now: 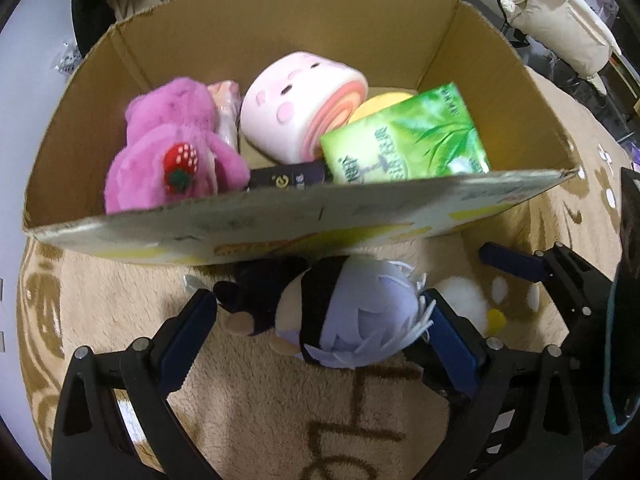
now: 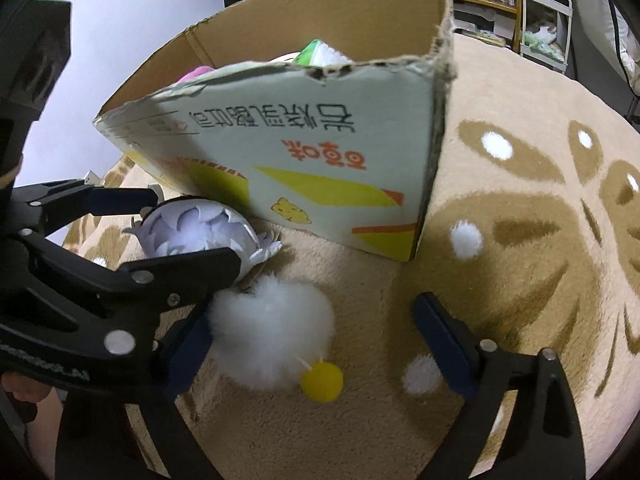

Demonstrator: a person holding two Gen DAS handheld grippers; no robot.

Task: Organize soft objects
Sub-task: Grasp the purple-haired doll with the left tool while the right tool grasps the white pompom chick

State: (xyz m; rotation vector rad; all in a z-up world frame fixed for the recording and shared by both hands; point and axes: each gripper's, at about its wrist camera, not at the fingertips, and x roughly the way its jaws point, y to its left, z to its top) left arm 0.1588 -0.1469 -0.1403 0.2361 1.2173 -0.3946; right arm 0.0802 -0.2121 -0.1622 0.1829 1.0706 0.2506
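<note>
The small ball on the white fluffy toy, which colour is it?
Yellow ball, clearest in the right wrist view.

A small plush doll (image 1: 344,312) with pale lavender felt hair, a black band and dark clothing lies on its side on the tan rug (image 1: 260,420), just before the near wall of the cardboard box (image 1: 280,220). Beside it, nearer the rug's right edge, lies a fluffy white pompom toy (image 2: 272,340) with a small yellow ball. Inside the box sit a purple plush bear (image 1: 168,148) with a strawberry, a pink roll-shaped plush (image 1: 304,104) and a green tissue pack (image 1: 408,136).
</note>
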